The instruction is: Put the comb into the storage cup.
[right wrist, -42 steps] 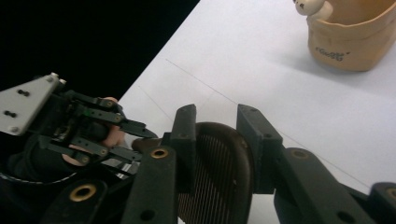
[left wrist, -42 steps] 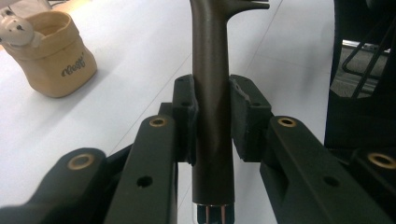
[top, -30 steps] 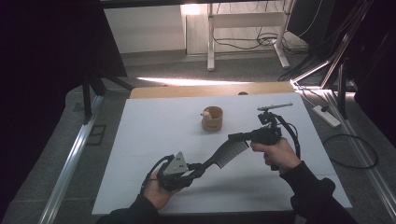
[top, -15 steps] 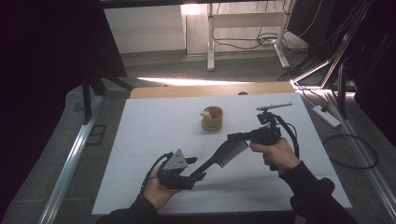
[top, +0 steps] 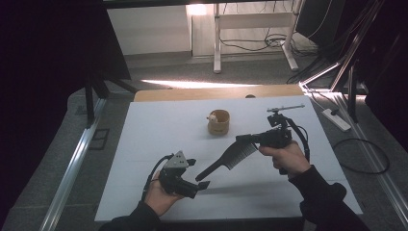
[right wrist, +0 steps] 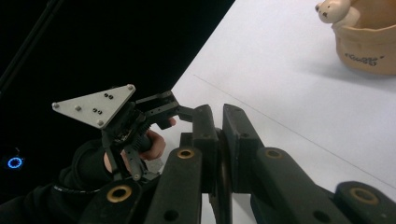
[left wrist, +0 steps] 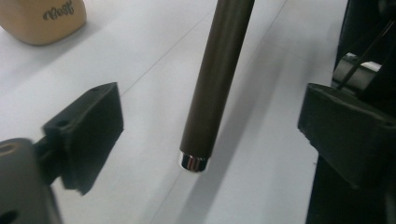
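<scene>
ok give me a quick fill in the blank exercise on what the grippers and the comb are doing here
1. The right gripper is shut on the toothed end of the ____.
2. The comb's handle ends between the jaws of the left gripper, which are ____.
3. The tan cup stands on the white ____.

Missing words: comb; open; table

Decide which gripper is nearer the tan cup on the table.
Right. The right gripper, shut on the comb, sits just right of and below the cup; the left gripper is open near the table's front edge.
</scene>
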Demonstrator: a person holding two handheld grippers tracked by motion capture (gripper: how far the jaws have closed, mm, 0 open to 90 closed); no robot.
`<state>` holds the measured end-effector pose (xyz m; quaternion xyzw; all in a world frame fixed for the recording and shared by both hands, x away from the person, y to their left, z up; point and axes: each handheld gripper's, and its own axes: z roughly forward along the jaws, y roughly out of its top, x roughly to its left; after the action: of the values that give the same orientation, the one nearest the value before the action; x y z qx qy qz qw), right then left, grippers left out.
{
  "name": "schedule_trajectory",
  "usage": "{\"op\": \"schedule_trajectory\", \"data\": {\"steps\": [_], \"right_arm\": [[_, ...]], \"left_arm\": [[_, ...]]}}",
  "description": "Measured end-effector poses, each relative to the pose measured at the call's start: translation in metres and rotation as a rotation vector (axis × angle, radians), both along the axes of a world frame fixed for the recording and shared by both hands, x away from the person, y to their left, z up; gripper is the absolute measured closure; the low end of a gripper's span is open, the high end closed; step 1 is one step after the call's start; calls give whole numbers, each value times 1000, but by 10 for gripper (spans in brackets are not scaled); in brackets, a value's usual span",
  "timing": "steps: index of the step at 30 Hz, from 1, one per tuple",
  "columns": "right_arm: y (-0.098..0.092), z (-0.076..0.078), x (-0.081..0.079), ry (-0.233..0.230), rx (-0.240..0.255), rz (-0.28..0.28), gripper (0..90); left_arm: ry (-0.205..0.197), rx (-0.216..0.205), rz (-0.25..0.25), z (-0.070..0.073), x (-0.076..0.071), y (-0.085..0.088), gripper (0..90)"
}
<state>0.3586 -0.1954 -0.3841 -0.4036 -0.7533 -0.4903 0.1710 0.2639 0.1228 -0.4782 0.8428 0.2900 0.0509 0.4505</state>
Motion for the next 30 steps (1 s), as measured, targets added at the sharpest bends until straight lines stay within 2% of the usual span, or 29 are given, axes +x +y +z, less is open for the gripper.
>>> {"op": "schedule_trajectory", "data": {"steps": [2,5,8,13,18,20,23,27,30], "right_arm": [[-1,1,0,-6,-1,-5,847],[-2,1,1,-10,-2,-16,847],[-4,2,2,-25,-4,-15,846],[-7,4,4,-51,2,-31,846],[-10,6,7,-55,0,-50,846],[-12,7,8,-59,-3,-58,847],[-14,9,10,-63,-3,-68,847],[-16,10,11,-72,-7,-85,846],[-18,11,13,-76,-11,-96,847]], "left_arm": [[13,8,5,0,0,2,45],[50,-3,4,0,1,5,34],[70,-14,8,0,0,9,19],[70,-21,29,0,-1,15,5],[62,-10,59,0,-4,22,0],[60,9,65,-1,-5,24,0],[71,10,65,-1,-7,25,0],[62,15,65,-1,-11,27,0],[56,3,69,-1,-14,30,0]]}}
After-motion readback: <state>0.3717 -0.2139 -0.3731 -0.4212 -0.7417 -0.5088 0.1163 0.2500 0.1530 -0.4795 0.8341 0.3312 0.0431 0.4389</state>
